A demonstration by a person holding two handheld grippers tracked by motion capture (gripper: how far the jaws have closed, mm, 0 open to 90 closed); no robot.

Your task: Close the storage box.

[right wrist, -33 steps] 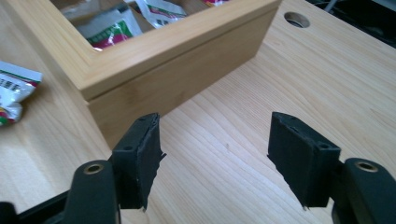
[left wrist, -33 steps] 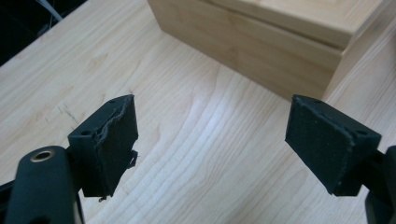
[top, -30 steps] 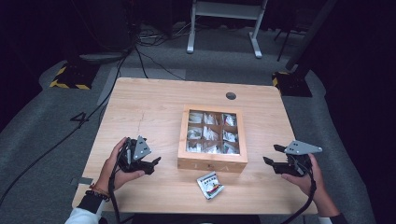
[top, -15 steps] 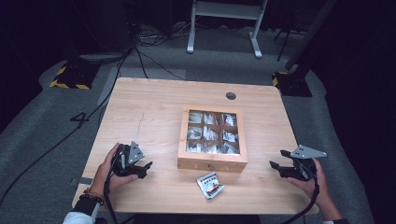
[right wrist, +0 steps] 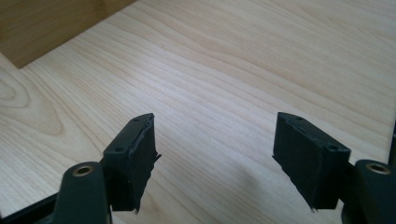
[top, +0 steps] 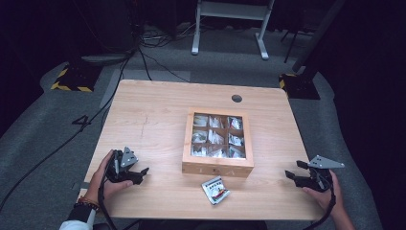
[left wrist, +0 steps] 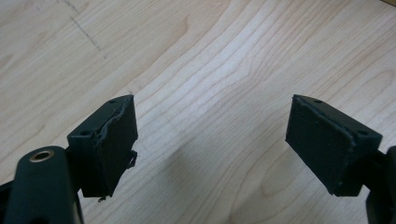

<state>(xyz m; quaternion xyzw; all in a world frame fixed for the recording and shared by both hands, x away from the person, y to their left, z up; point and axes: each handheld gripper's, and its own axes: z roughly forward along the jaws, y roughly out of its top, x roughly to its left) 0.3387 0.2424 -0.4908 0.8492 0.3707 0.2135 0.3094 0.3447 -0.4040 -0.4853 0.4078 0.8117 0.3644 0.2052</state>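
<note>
The small white packet with red print (top: 216, 190) is lying flat on the light wooden bench (top: 153, 120), just in front of the square wooden box with nine little windows (top: 218, 143) and between the two tools. The high view is showing all this. Each tool's own view is showing bare wood grain, and the right tool's view a corner of the box (right wrist: 46, 23). The left tool (top: 139, 173) is standing open, holding nothing. The right tool (top: 292, 173) has just been opening wider, holding nothing.

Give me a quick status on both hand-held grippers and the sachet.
Left hand-held gripper open, empty. Right hand-held gripper empty, jaws just opening. Sachet lies untouched in front of the wooden box. Nothing in the way.
</note>
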